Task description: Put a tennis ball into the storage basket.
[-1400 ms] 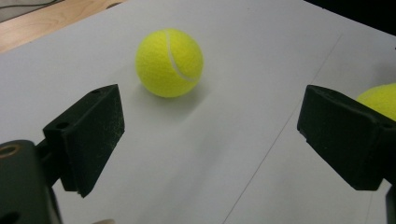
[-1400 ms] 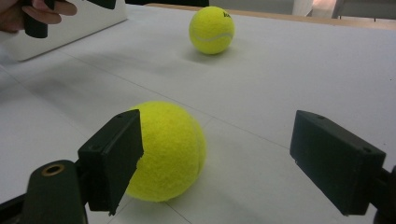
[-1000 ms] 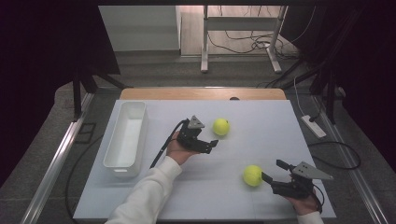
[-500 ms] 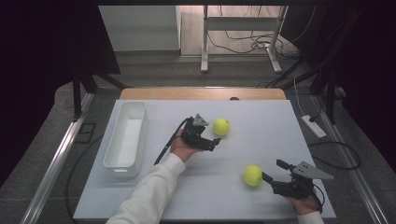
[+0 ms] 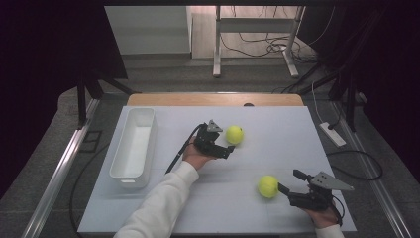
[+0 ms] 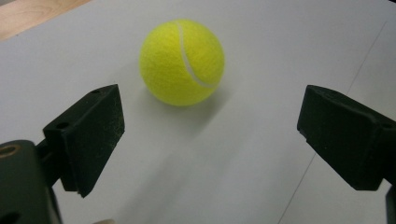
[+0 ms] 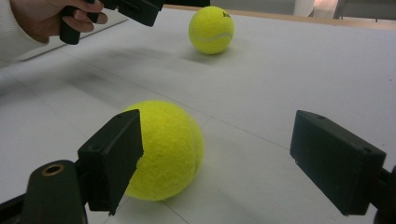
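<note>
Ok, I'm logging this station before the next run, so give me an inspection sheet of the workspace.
Surface: white table, a wooden strip along its far edge.
Job's things: far ball just ahead of the left gripper; near ball at the right gripper, partly between its jaws; white bin at left, nothing seen inside.
Clutter: nothing seen.
Grippers: both open, neither holding a ball.
Cables: black cable trails from the left gripper.
Surroundings: power strip and loose wires on the floor, a metal stand behind.

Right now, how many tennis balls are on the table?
2. One tennis ball lies just ahead of the open left gripper; the other ball sits at the open right gripper, by its left jaw.
</note>
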### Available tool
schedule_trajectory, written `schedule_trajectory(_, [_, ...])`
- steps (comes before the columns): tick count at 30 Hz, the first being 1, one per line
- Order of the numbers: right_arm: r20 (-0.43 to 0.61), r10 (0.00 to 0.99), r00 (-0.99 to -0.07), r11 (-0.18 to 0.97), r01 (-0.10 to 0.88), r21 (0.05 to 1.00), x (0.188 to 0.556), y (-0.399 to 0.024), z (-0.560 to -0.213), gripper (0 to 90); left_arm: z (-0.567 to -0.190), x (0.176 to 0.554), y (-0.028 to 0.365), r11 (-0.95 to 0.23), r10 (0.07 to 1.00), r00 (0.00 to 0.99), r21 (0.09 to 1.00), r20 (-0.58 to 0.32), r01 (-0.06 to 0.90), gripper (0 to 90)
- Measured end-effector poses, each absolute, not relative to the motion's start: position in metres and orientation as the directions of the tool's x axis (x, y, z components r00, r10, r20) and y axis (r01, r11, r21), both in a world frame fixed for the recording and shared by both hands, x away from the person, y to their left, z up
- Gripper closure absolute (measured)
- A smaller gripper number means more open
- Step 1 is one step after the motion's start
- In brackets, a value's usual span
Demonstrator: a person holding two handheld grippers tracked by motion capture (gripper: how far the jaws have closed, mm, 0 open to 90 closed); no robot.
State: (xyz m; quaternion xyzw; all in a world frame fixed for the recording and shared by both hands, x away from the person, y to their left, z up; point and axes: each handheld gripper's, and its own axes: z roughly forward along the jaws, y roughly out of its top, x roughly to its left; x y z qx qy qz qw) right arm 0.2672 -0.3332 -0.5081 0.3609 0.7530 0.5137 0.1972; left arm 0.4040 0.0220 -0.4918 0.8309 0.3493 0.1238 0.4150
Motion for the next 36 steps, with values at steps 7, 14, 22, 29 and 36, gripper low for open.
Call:
schedule_trajectory(7, [0.075, 0.747, -0.661, 0.212, 0.343, 0.915, 0.267, -0.334, -0.509, 16.7, -0.496, 0.409, 0.019, -0.413, 0.691, 0.719, 0.773, -0.08, 0.482, 8.3])
schedule_trajectory(14, [0.075, 0.745, -0.662, 0.213, 0.344, 0.914, 0.267, -0.334, -0.509, 16.6, -0.496, 0.414, 0.014, -0.417, 0.687, 0.722, 0.77, -0.08, 0.482, 8.3])
schedule_trajectory(22, [0.076, 0.747, -0.66, 0.21, 0.343, 0.916, 0.267, -0.334, -0.509, 16.6, -0.497, 0.42, 0.008, -0.421, 0.687, 0.723, 0.767, -0.08, 0.485, 8.3])
schedule_trajectory(29, [0.077, 0.749, -0.658, 0.209, 0.345, 0.915, 0.267, -0.335, -0.509, 16.6, -0.499, 0.426, 0.005, -0.424, 0.691, 0.719, 0.76, -0.081, 0.493, 8.3])
schedule_trajectory(36, [0.078, 0.751, -0.655, 0.206, 0.345, 0.916, 0.267, -0.335, -0.509, 16.6, -0.501, 0.433, 0.002, -0.421, 0.695, 0.714, 0.755, -0.087, 0.502, 8.4])
